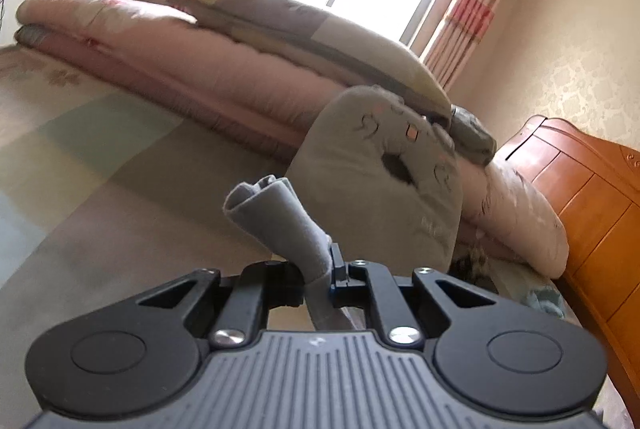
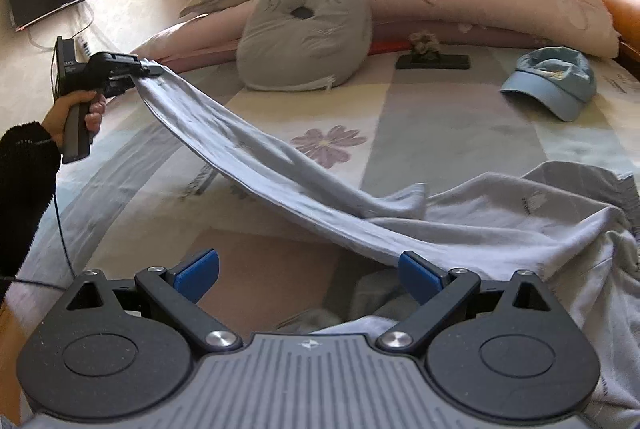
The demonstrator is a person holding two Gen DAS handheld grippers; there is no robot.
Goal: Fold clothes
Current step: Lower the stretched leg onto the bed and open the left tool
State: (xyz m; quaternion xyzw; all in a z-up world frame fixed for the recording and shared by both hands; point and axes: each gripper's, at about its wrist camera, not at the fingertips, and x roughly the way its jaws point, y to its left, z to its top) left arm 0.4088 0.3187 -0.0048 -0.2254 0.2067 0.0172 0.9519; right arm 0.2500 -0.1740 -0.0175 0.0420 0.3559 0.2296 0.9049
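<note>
The bed (image 2: pixel 400 117), with its patchwork floral cover, fills most of the right wrist view, and quilts and pillows are banked along its far edge at twelve o'clock. A grey cat-face cushion (image 2: pixel 304 37) sits in front of them, and a blue cap (image 2: pixel 550 81) lies toward two o'clock. The task's grey garment (image 2: pixel 500 229) lies crumpled on the near part of the bed from three to five o'clock, with one long sleeve (image 2: pixel 240 149) pulled out toward ten o'clock. There the left gripper (image 2: pixel 150 71), held in a person's hand (image 2: pixel 76 117), has its jaws nearly closed and pinching the sleeve's cuff (image 1: pixel 276 217), which bunches up past the tips in its own view. The right gripper (image 2: pixel 308 271) stands wide open and holds nothing; its right pad lies close against the sleeve's near end. The cloth looks light, soft and limp, sagging between supports, so it should drape rather than hold shape. Seams and cuffs look the surest places to grip.
</note>
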